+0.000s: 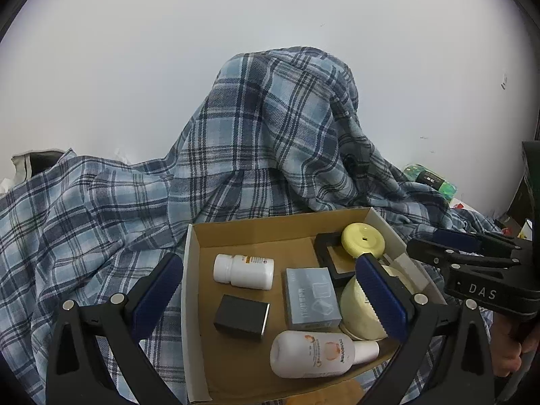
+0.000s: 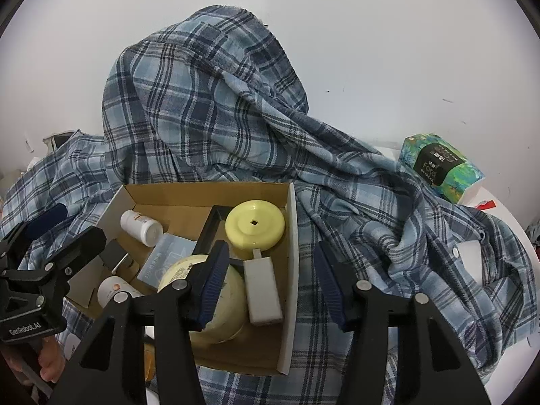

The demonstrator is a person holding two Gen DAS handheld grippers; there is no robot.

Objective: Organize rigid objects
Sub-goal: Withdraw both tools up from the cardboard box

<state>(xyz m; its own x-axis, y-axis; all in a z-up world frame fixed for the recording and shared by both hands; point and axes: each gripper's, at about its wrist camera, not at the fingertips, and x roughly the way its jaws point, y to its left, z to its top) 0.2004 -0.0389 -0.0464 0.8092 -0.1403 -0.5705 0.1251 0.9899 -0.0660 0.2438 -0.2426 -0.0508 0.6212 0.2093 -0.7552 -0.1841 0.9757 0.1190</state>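
An open cardboard box lies on a blue plaid cloth. In it are a white pill bottle, a black cube, a grey-blue carton, a white lotion bottle, a pale yellow jar, a yellow round lid, a black frame and a white block. My left gripper is open over the box. My right gripper is open, straddling the box's right wall, empty.
The plaid cloth rises in a tall hump behind the box, against a white wall. A green-patterned tissue pack lies at the far right. A grey item peeks out at far left.
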